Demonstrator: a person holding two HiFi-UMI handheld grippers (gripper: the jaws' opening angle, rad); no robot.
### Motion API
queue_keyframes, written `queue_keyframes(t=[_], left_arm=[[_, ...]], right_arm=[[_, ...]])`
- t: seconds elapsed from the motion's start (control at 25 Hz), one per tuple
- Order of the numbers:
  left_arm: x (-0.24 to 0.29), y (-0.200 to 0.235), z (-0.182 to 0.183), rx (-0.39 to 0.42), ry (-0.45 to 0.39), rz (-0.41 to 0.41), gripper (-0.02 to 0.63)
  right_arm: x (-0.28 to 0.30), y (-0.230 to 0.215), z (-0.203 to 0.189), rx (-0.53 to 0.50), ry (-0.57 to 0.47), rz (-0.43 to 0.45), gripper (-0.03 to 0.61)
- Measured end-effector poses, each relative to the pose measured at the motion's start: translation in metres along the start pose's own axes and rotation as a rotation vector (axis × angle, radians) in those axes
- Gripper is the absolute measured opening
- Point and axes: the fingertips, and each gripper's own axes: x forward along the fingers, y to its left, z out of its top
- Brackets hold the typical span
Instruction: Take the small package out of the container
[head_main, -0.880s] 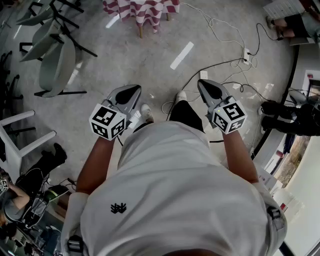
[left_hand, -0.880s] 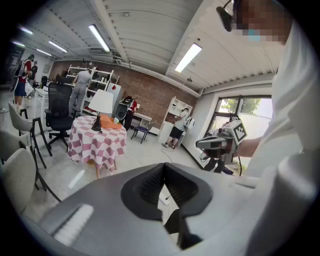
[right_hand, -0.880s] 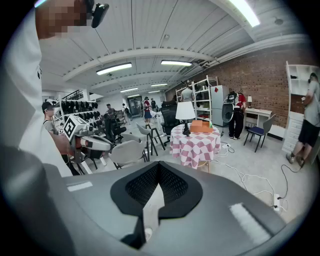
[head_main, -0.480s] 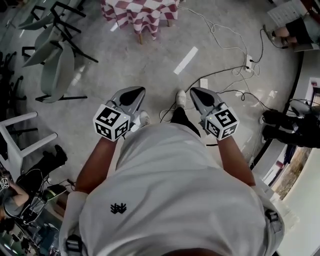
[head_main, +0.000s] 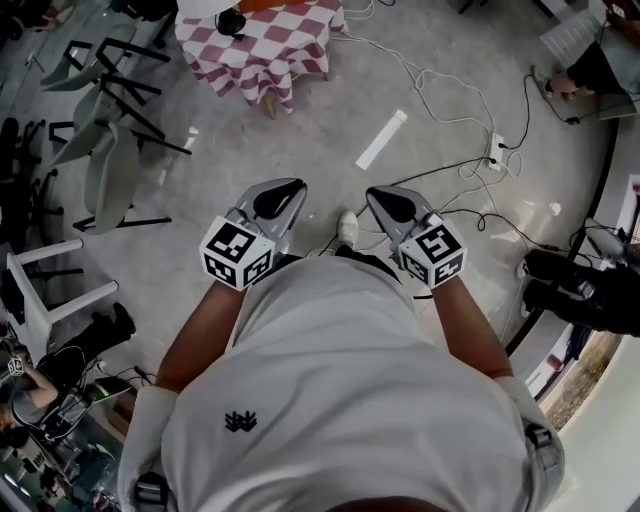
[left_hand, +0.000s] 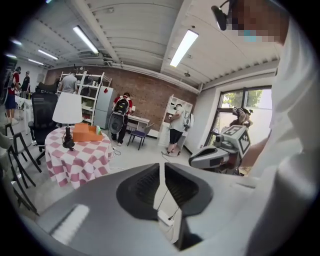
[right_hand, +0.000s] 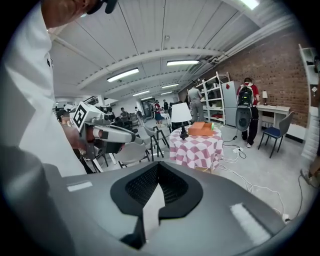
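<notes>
A round table with a red-and-white checked cloth (head_main: 262, 48) stands ahead of me across the floor. An orange box-shaped container (left_hand: 86, 132) sits on it beside a white-shaded lamp (left_hand: 67, 109); the right gripper view shows the same container (right_hand: 201, 128). A small green thing pokes up at its edge, too small to tell. My left gripper (head_main: 297, 186) and right gripper (head_main: 372, 194) are held side by side at waist height, far from the table. Both are shut with nothing between the jaws, as seen along the left gripper (left_hand: 162, 164) and the right gripper (right_hand: 157, 165).
Grey chairs (head_main: 110, 150) and a white stool (head_main: 50, 290) stand to the left. Cables (head_main: 450, 100) and a power strip (head_main: 495, 145) lie on the floor at right, a white tape strip (head_main: 382, 138) ahead. People stand by shelves (left_hand: 120, 117) at the brick wall.
The checked table has come further into the head view from the top edge, as I step toward it. Both grippers have drawn a little closer together and stay shut.
</notes>
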Motion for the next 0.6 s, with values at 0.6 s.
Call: queue_keyframes(t=[0.6], left_arm=[[0.131,0.016,0.053,0.006,0.024,0.011,0.095]], right_arm=[[-0.005,-0.128,0.011,0.032,-0.015,-0.015,0.035]])
